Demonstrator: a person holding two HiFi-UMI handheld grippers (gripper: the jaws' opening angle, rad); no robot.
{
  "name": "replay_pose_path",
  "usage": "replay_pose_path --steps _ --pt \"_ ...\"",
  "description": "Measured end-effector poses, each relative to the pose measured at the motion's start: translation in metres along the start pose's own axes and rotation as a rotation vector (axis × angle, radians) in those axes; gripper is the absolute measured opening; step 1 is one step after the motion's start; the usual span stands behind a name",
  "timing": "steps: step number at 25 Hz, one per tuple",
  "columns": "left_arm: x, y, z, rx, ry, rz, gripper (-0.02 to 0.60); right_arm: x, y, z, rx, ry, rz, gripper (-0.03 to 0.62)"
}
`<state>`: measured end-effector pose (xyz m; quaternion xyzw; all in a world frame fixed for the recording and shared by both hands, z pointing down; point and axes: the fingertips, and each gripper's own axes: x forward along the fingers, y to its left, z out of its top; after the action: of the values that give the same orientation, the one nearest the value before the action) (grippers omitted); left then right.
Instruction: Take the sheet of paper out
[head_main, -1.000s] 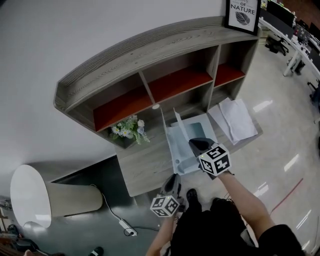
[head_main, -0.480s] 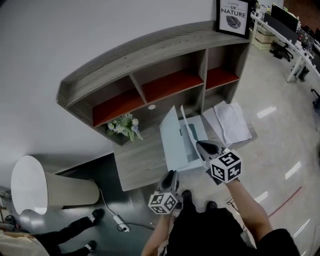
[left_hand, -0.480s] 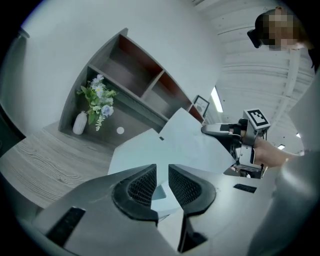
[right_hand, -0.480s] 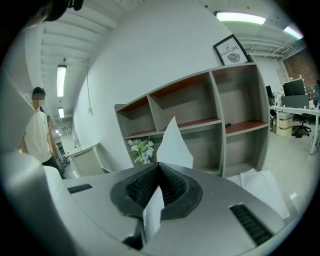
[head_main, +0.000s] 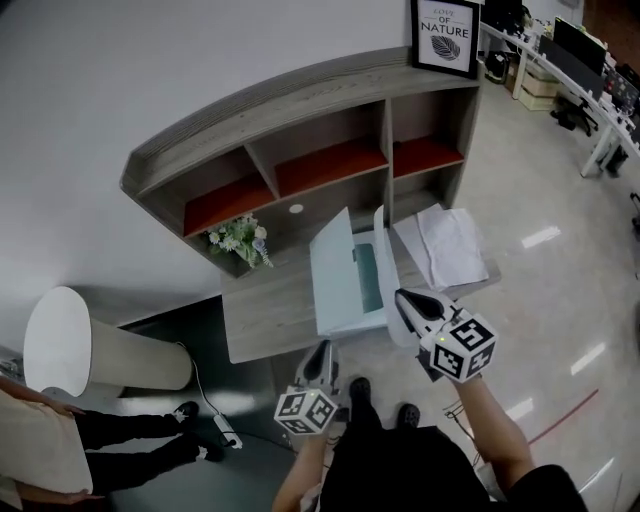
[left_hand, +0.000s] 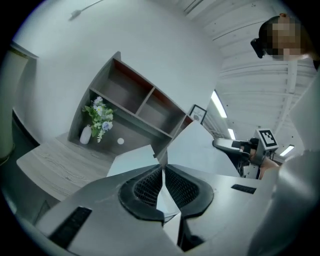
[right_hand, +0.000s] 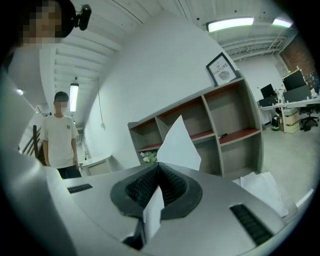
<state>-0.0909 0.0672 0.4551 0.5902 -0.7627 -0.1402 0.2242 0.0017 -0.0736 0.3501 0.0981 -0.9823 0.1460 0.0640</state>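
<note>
A pale blue folder (head_main: 340, 270) hangs tilted above the front of the grey desk (head_main: 265, 310), open in a V. My left gripper (head_main: 322, 347) holds its near corner; its jaws have just been closing, and in the left gripper view the pads (left_hand: 145, 187) press on the folder's edge (left_hand: 205, 150). A white sheet of paper (head_main: 383, 240) stands on edge along the folder's right side. My right gripper (head_main: 402, 297) is shut on the sheet's near edge. In the right gripper view the sheet (right_hand: 179, 142) rises from between that gripper's pads (right_hand: 145, 185).
A shelf hutch (head_main: 300, 110) with red-backed compartments stands at the back of the desk, a framed print (head_main: 445, 35) on top. A vase of flowers (head_main: 238, 240) sits at its left. Loose papers (head_main: 440, 245) lie on the right end. A person (head_main: 40, 440) stands on the floor at left, by a white cylinder (head_main: 90, 345).
Both grippers rose and drew back toward the desk's front edge, lifting the folder and the sheet off the desk. A person walked into view at the lower left.
</note>
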Motion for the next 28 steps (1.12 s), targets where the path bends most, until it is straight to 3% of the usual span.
replay_pose_path --steps 5,13,28 --pt "-0.017 -0.039 0.009 0.038 -0.034 0.014 0.014 -0.041 0.008 0.008 -0.005 -0.042 0.043 0.012" --pt "-0.038 -0.102 0.026 0.167 -0.053 -0.014 0.012 -0.093 0.019 0.018 -0.031 -0.082 0.086 0.013" --pt "-0.078 -0.160 0.070 0.267 -0.078 -0.048 0.011 -0.147 0.039 0.038 -0.095 -0.132 0.144 0.012"
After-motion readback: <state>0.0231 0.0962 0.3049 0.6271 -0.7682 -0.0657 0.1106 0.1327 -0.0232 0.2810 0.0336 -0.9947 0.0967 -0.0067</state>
